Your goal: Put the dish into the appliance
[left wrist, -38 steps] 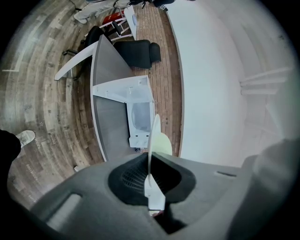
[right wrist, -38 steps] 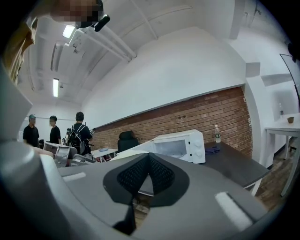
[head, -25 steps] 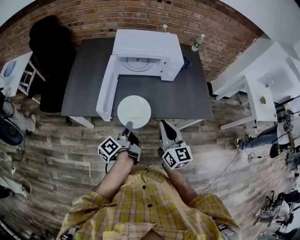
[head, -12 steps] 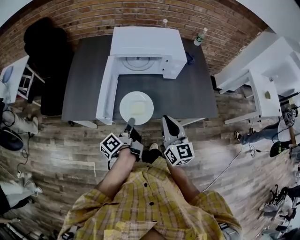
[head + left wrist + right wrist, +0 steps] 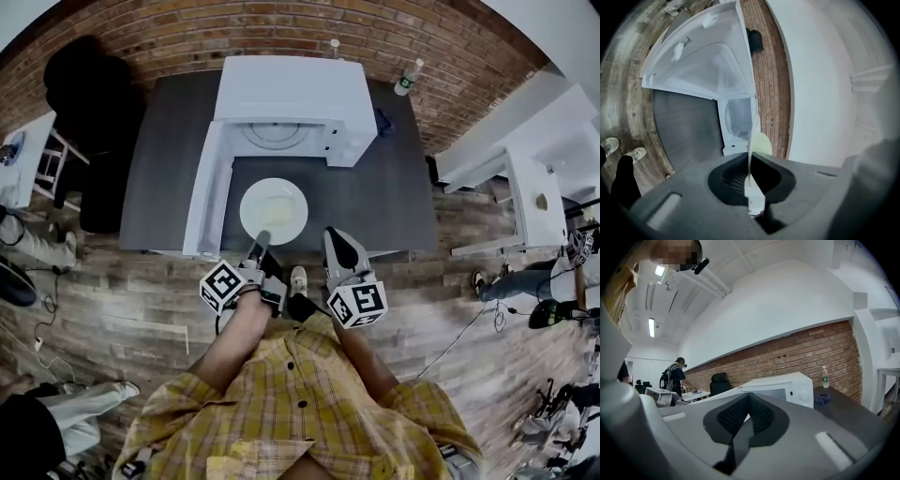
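Left gripper [image 5: 260, 242] clamping white dish [image 5: 273, 211] by near rim, holding it flat over table [image 5: 394, 187] front part, just before microwave [image 5: 291, 89] standing open. Right gripper [image 5: 336, 244] hanging beside, jaws closed, gripping nothing.

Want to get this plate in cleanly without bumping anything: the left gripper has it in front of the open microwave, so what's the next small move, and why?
Probably push the plate straight ahead, kept level, into the microwave cavity. The left gripper is clamped on its near rim, the door stands swung open at the left, the plate hangs over the table short of the opening, and nothing shows on the turntable.
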Demonstrator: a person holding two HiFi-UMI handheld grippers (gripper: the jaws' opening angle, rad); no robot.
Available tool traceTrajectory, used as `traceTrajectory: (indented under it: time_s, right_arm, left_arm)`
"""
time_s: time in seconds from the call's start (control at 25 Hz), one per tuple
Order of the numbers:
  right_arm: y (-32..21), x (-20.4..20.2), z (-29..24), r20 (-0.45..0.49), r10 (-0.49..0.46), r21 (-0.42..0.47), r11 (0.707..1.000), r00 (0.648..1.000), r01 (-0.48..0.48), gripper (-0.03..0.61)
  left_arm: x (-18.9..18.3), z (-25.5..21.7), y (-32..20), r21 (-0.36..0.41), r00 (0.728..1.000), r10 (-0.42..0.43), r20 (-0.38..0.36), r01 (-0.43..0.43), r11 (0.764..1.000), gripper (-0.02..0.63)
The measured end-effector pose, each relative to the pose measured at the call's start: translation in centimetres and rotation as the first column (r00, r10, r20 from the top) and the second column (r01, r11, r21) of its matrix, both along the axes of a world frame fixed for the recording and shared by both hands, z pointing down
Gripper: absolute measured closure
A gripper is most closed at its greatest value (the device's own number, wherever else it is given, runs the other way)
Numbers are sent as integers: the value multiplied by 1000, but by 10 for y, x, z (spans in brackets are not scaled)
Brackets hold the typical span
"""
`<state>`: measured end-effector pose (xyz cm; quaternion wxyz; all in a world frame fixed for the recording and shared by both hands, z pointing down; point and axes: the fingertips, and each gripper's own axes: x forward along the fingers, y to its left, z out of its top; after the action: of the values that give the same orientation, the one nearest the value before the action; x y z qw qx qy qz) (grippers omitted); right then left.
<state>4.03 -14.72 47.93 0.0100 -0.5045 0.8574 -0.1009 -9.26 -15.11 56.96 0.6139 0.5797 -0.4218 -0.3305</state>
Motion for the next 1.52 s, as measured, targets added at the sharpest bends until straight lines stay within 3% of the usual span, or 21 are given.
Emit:
traceTrajectory:
  time_s: [0.48, 0.64, 0.92, 1.32, 1.52]
  right_arm:
    - [-76, 11, 4, 15, -63, 1, 998, 998, 63, 575]
    - [-94, 11, 10, 18, -78, 0, 997, 997, 78, 575]
    - [-114, 12, 20, 16, -95, -9, 995, 995, 95, 575]
    - [-134, 20, 32, 1, -101, -31, 994, 995, 101, 575]
    - [-138, 25, 38, -8, -103, -45, 994, 995, 102, 575]
  left_arm:
    - [8, 19, -76, -2, 997, -79, -12, 79, 997, 606]
    - [8, 29, -95, -11, 996, -90, 16, 91, 996, 606]
    - [6, 62, -131, -18, 993, -109, 53, 110, 994, 607]
    - [0, 108, -174, -73, 980, -200, -10, 199, 977, 607]
    - [-1, 118, -196, -50, 978, -207, 10, 207, 977, 607]
